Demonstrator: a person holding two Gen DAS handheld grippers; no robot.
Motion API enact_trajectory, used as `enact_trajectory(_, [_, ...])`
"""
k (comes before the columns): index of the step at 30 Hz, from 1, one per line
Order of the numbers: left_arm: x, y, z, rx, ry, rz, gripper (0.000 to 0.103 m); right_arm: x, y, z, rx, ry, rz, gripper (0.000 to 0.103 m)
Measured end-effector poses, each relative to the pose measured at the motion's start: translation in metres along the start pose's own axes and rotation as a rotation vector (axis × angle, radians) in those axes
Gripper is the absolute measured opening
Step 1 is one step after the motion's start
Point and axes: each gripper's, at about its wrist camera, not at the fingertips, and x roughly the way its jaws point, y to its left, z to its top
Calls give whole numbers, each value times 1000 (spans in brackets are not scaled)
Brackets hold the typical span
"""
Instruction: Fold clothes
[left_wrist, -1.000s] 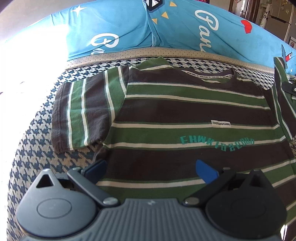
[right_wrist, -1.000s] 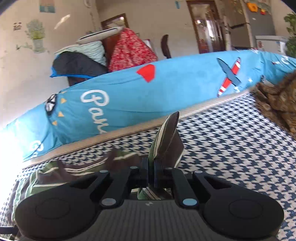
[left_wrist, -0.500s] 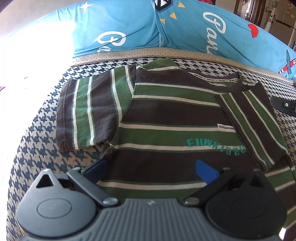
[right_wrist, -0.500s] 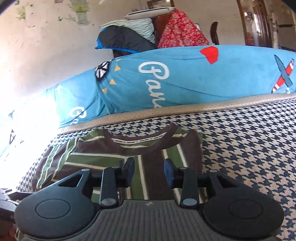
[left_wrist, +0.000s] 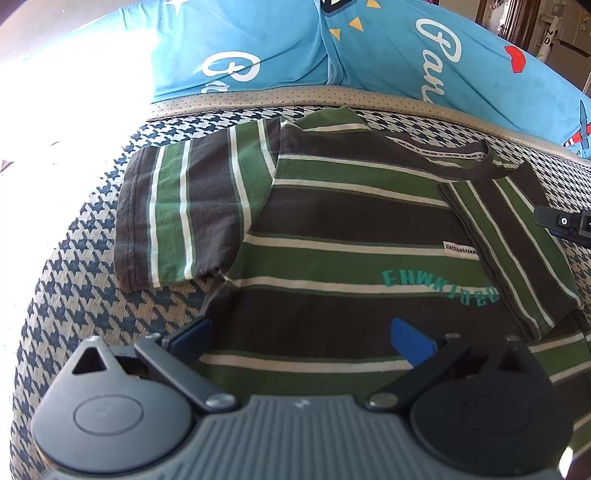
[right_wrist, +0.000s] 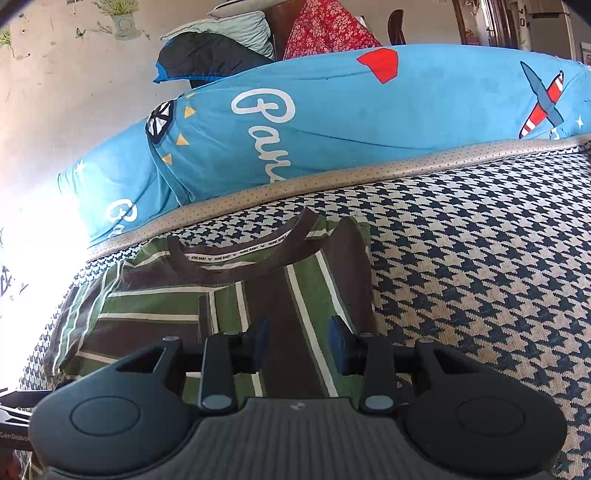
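Sleeve-folding step on striped T-shirt (left_wrist: 332, 229) spread flat on houndstooth bed cover (right_wrist: 480, 258): right sleeve (left_wrist: 517, 251) folded inward, left sleeve (left_wrist: 184, 210) outspread; right tool (right_wrist: 299, 339) part-open, empty, left tool (left_wrist: 299, 332) wide open, empty; next, probably pinching left sleeve.

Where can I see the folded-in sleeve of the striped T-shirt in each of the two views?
Left wrist view: the folded-in sleeve lies at right, over the chest print.
Right wrist view: the same sleeve lies at centre, just beyond the open fingers.
Shared landmark: the collar with its white printed tape.
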Motion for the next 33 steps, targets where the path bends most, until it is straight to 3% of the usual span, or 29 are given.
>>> enact_trajectory(10, [3, 10, 3, -34, 13, 12, 103, 25, 5, 7, 26, 6, -38, 34])
enact_trajectory(13, [4, 16, 5, -49, 16, 22, 103, 30, -1, 8, 47, 7, -153, 33])
enact_trajectory(14, [5, 18, 5, -55, 18, 26, 103, 30, -6, 8, 67, 2, -174, 28])
enact_trajectory(19, [8, 34, 6, -104, 32, 36, 103, 31, -14, 10, 92, 1, -315, 30])
enact_trajectory(23, [7, 45, 7, -123, 22, 51, 103, 22, -20, 13, 156, -13, -285, 32])
enact_trajectory(27, [7, 60, 9, -170, 18, 34, 103, 9, -6, 14, 120, -26, -244, 39])
enact_trajectory(30, [4, 72, 14, -215, 1, 13, 103, 7, 4, 8, 109, 33, -205, 50])
enact_trajectory(33, [2, 84, 20, -248, -14, -6, 103, 10, 14, -2, 80, 112, -215, 51])
